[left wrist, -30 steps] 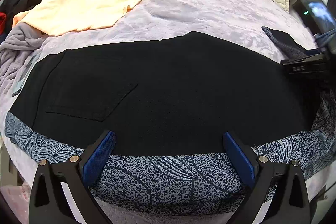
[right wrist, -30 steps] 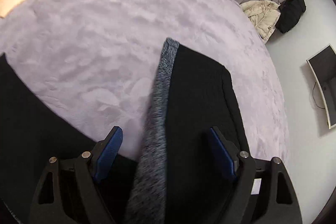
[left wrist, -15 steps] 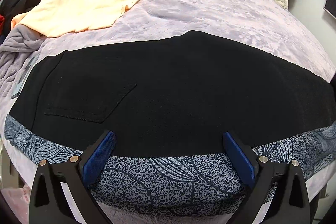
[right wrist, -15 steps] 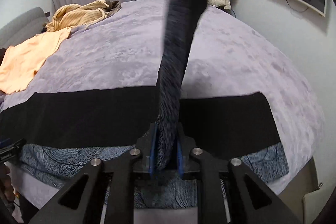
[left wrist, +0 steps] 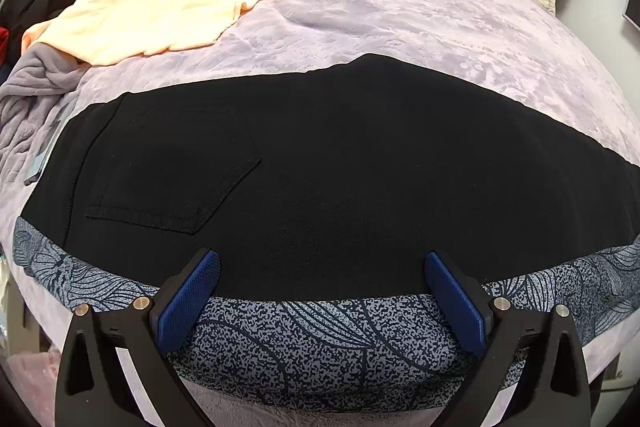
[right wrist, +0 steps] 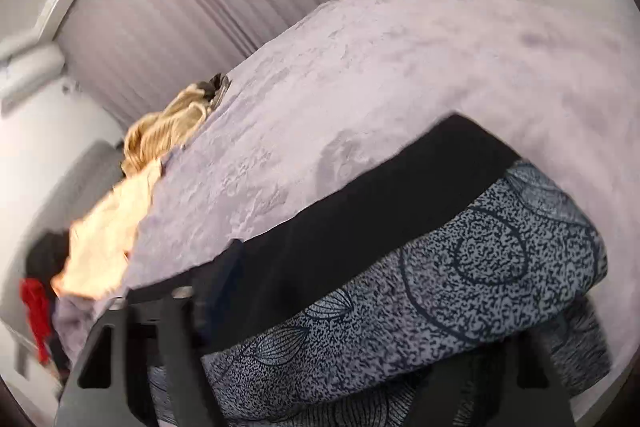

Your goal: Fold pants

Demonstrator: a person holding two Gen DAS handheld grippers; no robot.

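We hold the left hand-held gripper [left wrist: 320,299] wide over the pants [left wrist: 340,167]; the right hand-held gripper's [right wrist: 320,367] state we cannot tell

Black pants [left wrist: 340,163] lie flat across the bed, pocket up.

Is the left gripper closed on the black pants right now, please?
No, the left gripper stands wide open over the black pants.
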